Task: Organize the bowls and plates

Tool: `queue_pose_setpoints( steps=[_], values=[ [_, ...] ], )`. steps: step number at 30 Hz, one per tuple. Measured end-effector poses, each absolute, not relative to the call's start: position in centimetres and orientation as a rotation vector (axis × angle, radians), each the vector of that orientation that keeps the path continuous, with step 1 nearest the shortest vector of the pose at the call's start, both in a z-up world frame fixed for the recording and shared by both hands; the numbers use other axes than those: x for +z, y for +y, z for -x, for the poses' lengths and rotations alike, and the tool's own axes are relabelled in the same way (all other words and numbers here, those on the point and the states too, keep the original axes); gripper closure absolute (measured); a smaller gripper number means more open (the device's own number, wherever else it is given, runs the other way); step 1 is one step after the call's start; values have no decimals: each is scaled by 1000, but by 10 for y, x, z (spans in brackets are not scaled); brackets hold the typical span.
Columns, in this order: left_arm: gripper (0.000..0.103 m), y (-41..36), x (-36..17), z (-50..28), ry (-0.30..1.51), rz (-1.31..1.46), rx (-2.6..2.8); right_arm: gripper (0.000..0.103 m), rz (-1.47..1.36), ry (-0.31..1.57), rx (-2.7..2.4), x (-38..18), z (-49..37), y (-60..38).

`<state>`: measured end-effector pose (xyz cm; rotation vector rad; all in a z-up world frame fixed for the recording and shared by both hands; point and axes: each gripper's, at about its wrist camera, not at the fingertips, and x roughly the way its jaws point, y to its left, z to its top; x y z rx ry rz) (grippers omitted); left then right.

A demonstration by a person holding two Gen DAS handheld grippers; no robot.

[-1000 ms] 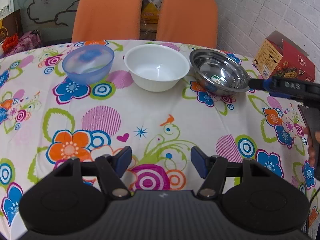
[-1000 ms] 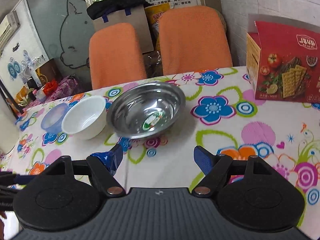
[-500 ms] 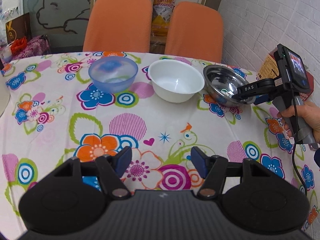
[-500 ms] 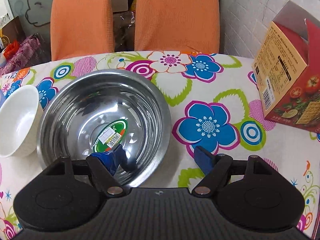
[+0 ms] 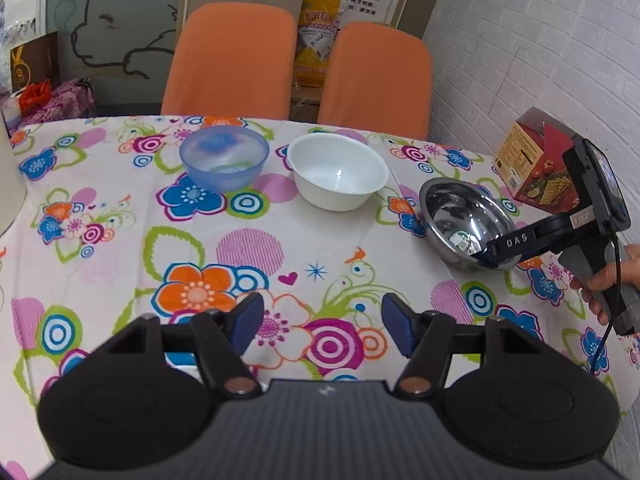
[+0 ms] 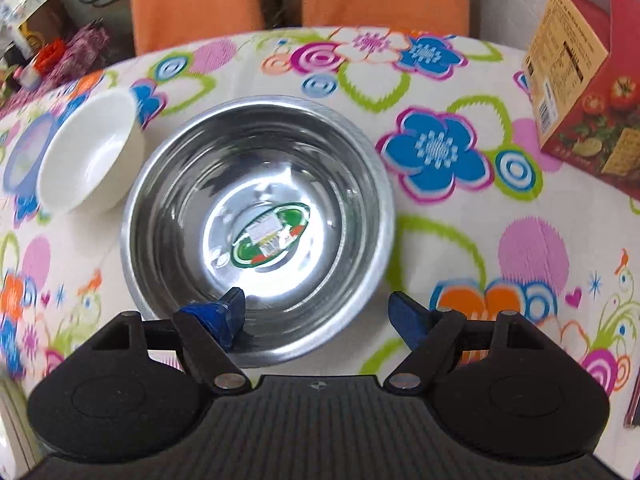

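Note:
Three bowls stand in a row on the flowered tablecloth: a blue translucent bowl (image 5: 223, 158), a white bowl (image 5: 338, 176) (image 6: 86, 158) and a steel bowl (image 5: 466, 226) (image 6: 260, 224) with a green sticker inside. My right gripper (image 6: 316, 314) is open and straddles the steel bowl's near rim: its left finger is inside the bowl, its right finger outside. The pads do not press the rim. In the left wrist view the right gripper (image 5: 494, 254) dips into the steel bowl, held by a hand. My left gripper (image 5: 322, 322) hangs open over the cloth, nothing between its fingers.
A red cracker box (image 5: 538, 160) (image 6: 588, 76) stands at the table's right edge beside the white brick wall. Two orange chairs (image 5: 232, 60) stand behind the table. A pale object (image 5: 10, 184) sits at the table's left edge.
My right gripper tipped downward and closed in on the steel bowl until its left finger came inside the rim. My left gripper drew back and up, widening its view.

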<state>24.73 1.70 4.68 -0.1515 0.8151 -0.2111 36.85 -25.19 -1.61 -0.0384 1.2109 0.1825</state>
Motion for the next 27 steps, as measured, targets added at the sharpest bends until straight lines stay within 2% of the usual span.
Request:
queue_pose_setpoints(
  steps=[5,9,17,21,27],
  values=[
    [39,-17,43,-266,856,126,-277,38,87,1150,210,-9,-335,-252],
    [39,-52,37,-309,894,129,-330,38,97,1010,158,1,-330,-262],
    [39,-98,1,-388,994,212,-284,38,71,943,168,-22,-344,-275],
    [39,-112,-12,-401,1007,182,-235,38,150,908,200,-29,-341,-267],
    [39,-124,-15,-401,984,116,-233,35,98,891,253,-34,-344,-276]
  ],
)
